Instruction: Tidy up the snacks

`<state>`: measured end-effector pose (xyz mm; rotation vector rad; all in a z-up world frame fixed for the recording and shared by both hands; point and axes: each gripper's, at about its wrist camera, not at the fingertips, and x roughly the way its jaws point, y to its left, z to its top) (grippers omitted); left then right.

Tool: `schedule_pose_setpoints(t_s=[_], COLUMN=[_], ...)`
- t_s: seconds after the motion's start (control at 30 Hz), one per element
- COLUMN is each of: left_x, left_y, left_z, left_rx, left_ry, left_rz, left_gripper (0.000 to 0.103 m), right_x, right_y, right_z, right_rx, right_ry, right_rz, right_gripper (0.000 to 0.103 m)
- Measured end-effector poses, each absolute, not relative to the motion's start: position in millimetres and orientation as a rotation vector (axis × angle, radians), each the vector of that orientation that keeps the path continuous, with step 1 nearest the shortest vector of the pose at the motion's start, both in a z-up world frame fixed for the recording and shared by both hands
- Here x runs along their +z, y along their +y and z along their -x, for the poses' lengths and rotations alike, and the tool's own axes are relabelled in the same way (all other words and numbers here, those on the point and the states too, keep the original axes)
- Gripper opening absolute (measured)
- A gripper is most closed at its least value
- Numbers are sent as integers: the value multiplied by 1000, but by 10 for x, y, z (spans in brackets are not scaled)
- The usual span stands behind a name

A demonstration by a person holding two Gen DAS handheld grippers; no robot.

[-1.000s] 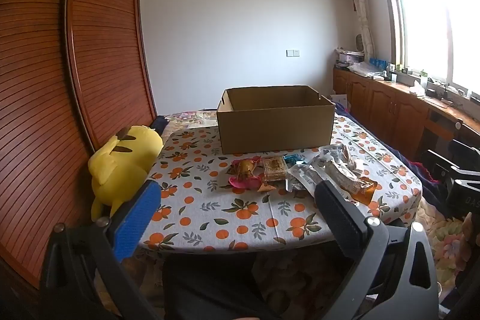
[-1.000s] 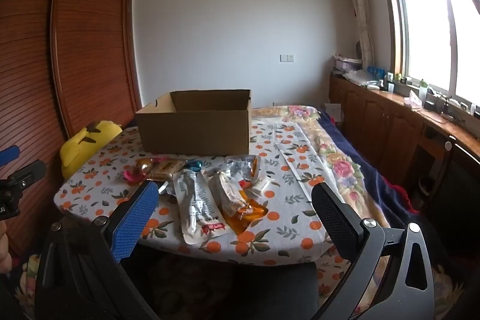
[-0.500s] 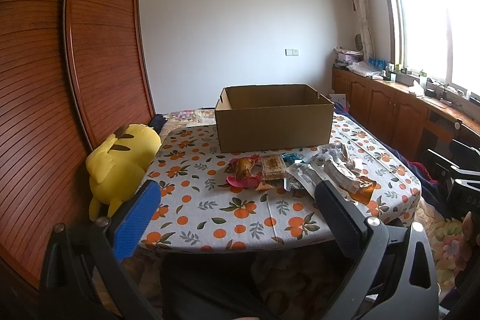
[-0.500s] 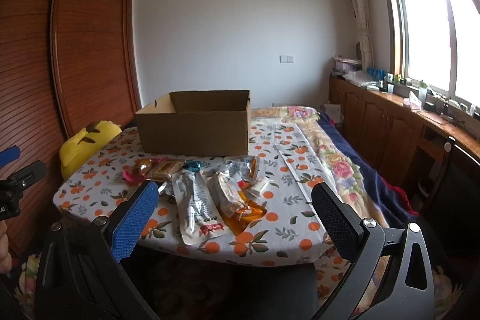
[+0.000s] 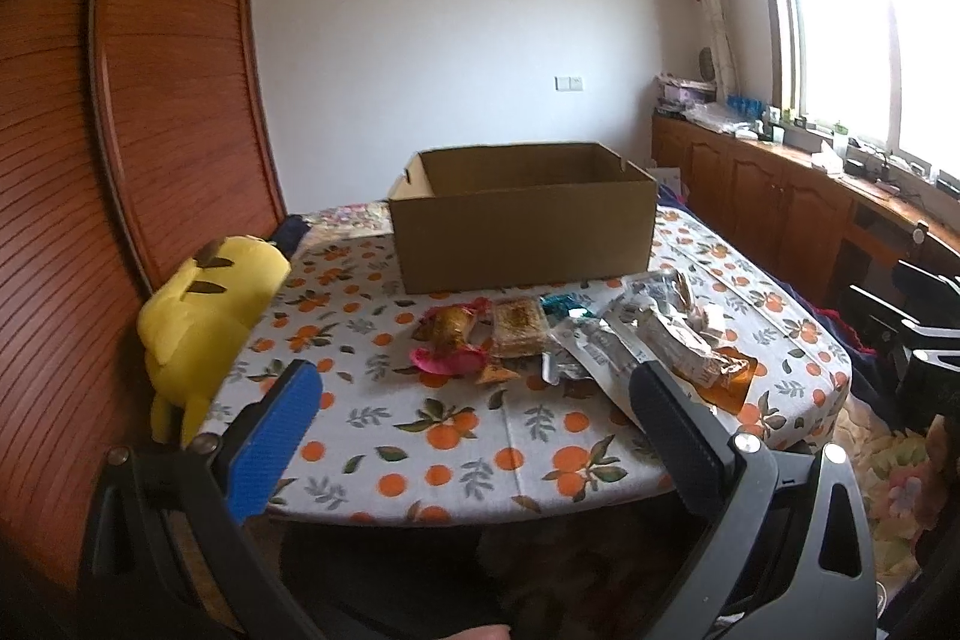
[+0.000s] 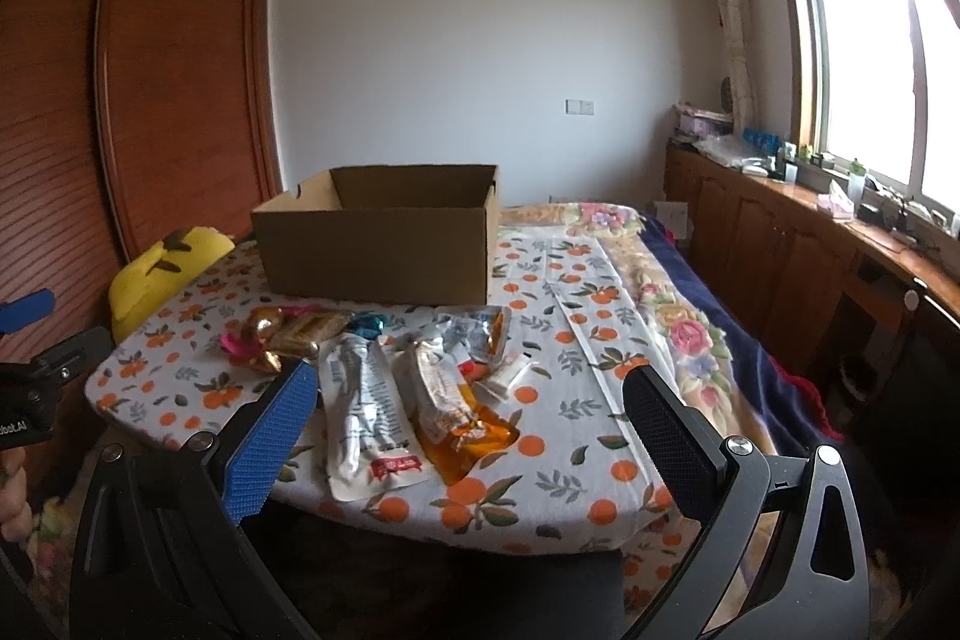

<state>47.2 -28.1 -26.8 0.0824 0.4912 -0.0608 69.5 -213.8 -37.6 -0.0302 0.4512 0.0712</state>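
Several snack packets lie in a loose pile on the orange-print tablecloth (image 5: 456, 430), in front of an open cardboard box (image 5: 522, 226). The pile includes a pink-wrapped snack (image 5: 450, 337), a brown biscuit pack (image 5: 519, 328), a long white pouch (image 6: 366, 418) and an orange packet (image 6: 462, 430). The box also shows in the right wrist view (image 6: 378, 244). My left gripper (image 5: 474, 436) is open and empty, short of the table's near edge. My right gripper (image 6: 468, 436) is open and empty, just in front of the white pouch.
A yellow plush toy (image 5: 204, 316) lies at the table's left edge against a wooden roller-door wardrobe (image 5: 150, 100). A floral bedspread (image 6: 678, 328) lies right of the cloth. Wooden cabinets (image 6: 780, 268) run under the window on the right.
Both grippers have come a little closer to the table; the box and the snacks look larger. Nothing on the table has moved.
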Motion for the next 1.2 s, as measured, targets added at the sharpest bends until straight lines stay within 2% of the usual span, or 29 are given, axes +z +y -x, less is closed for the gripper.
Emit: schedule_pose_setpoints(t_s=[0.43,0.7,0.9,1.1,1.2], left_x=[-776,-1049,-1114,-1214,-1277], left_y=[-742,-895,-993,-1048,-1081], left_z=[-1105,-1379,-1520,-1721,-1799], left_rx=[-225,-315,-331,-346,-357], left_ry=[644,765,789,849,877], left_rz=[-44,14,25,57,72], left_gripper=[103,97,88,84,83], right_x=[-811,-1066,-1254,-1387,-1436], right_y=[-2225,-2227,-2228,-2235,-2216], right_z=[-1391,-1741,-1984,-2152,-2219], right_rx=[205,288,371,448,481], right_ry=[594,682,780,859,890], right_rz=[78,97,97,93,98], right_gripper=[103,100,87,67,62])
